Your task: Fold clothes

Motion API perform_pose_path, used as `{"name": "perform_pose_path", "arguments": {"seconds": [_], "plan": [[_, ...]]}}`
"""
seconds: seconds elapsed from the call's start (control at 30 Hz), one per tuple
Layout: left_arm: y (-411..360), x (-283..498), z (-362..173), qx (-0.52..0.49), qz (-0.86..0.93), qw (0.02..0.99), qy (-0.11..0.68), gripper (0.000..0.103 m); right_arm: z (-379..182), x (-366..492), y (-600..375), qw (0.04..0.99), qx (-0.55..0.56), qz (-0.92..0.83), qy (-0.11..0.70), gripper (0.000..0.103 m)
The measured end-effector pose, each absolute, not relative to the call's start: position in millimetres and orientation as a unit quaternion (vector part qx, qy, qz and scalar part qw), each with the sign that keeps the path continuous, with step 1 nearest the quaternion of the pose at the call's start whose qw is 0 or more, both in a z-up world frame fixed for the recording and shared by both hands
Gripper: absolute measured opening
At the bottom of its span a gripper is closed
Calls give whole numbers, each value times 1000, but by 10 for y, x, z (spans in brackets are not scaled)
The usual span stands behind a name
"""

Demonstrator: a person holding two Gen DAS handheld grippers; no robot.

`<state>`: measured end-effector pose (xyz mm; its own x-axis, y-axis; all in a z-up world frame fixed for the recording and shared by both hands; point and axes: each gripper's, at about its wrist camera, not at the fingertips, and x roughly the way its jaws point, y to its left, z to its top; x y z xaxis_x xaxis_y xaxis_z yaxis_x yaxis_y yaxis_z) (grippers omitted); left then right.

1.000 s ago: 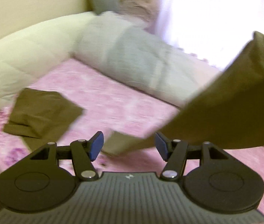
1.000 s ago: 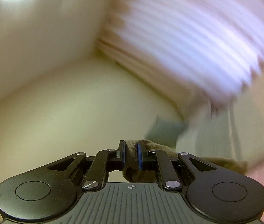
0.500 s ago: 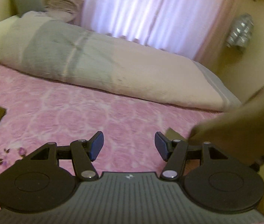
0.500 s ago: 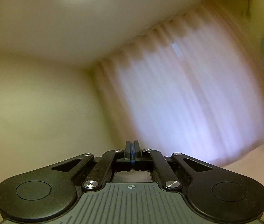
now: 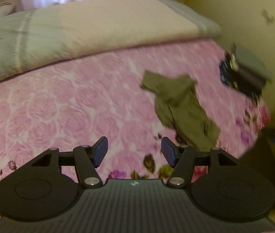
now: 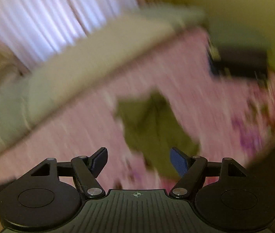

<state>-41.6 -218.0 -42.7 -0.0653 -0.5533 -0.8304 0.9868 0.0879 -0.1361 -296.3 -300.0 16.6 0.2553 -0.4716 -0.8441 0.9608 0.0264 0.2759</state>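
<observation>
An olive-green garment (image 5: 178,104) lies crumpled on the pink floral bedspread (image 5: 69,104), toward the bed's right side. My left gripper (image 5: 133,151) hovers open over the bedspread, left of and nearer than the garment, with nothing between its fingers. In the blurred right wrist view the same olive garment (image 6: 153,128) lies just ahead of my right gripper (image 6: 137,161), which is open and empty.
A long rolled grey and beige duvet (image 5: 79,31) lies along the far side of the bed. A dark pile of items (image 5: 242,77) sits at the bed's right corner near the yellow wall (image 5: 254,9). Bright curtains (image 6: 40,19) hang behind.
The right gripper went from shut to open and swung down from the curtain toward the bed. The olive garment now lies loose on the bedspread. The left view panned right.
</observation>
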Motion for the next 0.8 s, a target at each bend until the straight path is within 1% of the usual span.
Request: {"name": "perform_pose_path", "arguments": {"seconds": [0.07, 0.17, 0.33, 0.47, 0.8], "plan": [[-2213, -522, -477, 304, -625, 603, 391, 57, -9, -3019, -2844, 638, 457, -542, 301, 75], [-2230, -656, -512, 330, -641, 581, 378, 57, -84, -3096, -2655, 626, 469, -538, 314, 75], [-2236, -799, -523, 361, -657, 562, 349, 57, -278, -3046, -2448, 606, 484, -545, 317, 75], [-2176, -832, -544, 373, -665, 555, 332, 57, -543, -3046, -2436, 587, 490, -560, 318, 75], [-2175, -734, -524, 369, -666, 565, 318, 57, -589, -2982, -2366, 582, 492, -570, 309, 75]]}}
